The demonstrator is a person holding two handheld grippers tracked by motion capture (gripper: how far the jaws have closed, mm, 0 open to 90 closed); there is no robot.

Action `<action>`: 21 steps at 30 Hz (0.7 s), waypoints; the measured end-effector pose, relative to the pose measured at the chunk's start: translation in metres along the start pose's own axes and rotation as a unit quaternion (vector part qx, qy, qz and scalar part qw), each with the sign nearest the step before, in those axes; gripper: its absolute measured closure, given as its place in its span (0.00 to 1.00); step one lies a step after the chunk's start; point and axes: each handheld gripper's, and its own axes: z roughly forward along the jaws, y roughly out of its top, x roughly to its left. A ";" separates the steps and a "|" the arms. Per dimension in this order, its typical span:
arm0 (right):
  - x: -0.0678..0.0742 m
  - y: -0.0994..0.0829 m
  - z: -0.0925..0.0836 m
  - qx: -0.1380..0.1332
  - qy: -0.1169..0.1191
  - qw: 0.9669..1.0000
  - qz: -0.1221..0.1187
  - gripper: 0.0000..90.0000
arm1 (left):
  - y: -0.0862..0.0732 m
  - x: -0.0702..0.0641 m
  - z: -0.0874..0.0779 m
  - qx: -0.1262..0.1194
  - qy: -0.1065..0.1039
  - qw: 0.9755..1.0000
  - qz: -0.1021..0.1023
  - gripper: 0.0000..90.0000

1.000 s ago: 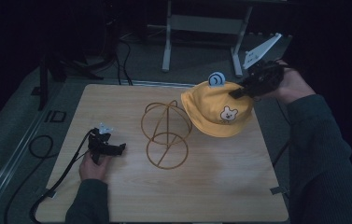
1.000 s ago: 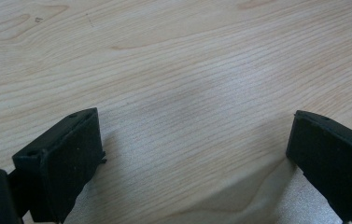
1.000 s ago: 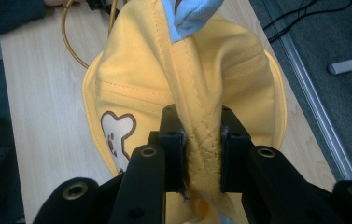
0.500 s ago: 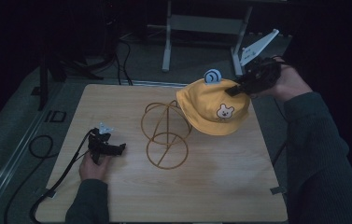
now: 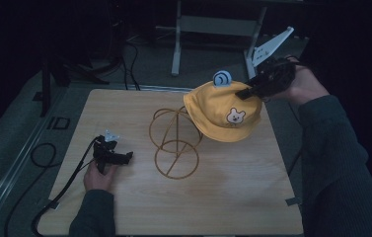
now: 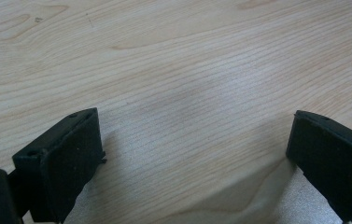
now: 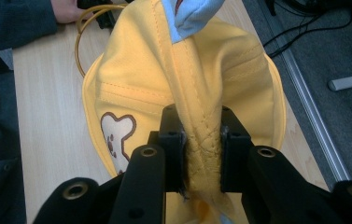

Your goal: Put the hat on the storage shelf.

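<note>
since the earlier frames the yellow hat (image 5: 224,110) has shifted a little toward the far right corner of the worktop (image 5: 252,197), carried by the right tool (image 5: 245,92); the left tool (image 5: 124,157) has stayed where it was.

in the high view, the yellow hat hangs above the far right part of the pale wooden worktop, held up by its brim. a small bear face is stitched on its front, and a light blue ear-like piece (image 5: 221,78) stands at its top. the right tool grips the hat from the right side. in the right gripper view, the two black jaws are clamped shut on a bunched, quilted fold of the hat's yellow fabric (image 7: 201,154), which fills the gap between them.

just left of the hat stands a gold wire stand (image 5: 175,142), made of round hoops, near the middle of the worktop. the hat's left edge sits just beside its top, and whether they touch cannot be told.

the left tool rests near the left edge of the worktop, held by the person's left hand (image 5: 97,177). in the left gripper view, its jaws stand wide apart with nothing between them, over bare wood.
</note>
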 end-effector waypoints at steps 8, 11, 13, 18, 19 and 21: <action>0.002 0.008 0.001 -0.004 0.002 1.000 -0.007 0.84 | 0.000 0.000 0.000 0.000 0.000 1.000 0.000 0.04; 0.003 0.010 0.001 -0.004 0.002 1.000 -0.008 0.84 | 0.000 0.000 0.000 0.000 0.000 1.000 0.000 0.04; 0.004 0.013 0.003 -0.004 0.004 1.000 -0.011 0.84 | 0.000 0.000 0.000 0.000 0.000 1.000 0.000 0.04; 0.004 0.016 0.005 -0.004 0.005 1.000 -0.013 0.84 | 0.000 0.000 0.000 0.000 0.000 1.000 0.000 0.04; 0.004 0.017 0.006 -0.003 0.004 1.000 -0.013 0.84 | 0.000 0.000 0.000 0.000 0.000 1.000 0.000 0.04; 0.005 0.019 0.007 -0.004 0.005 1.000 -0.013 0.84 | 0.000 0.000 0.000 0.000 0.000 1.000 0.000 0.04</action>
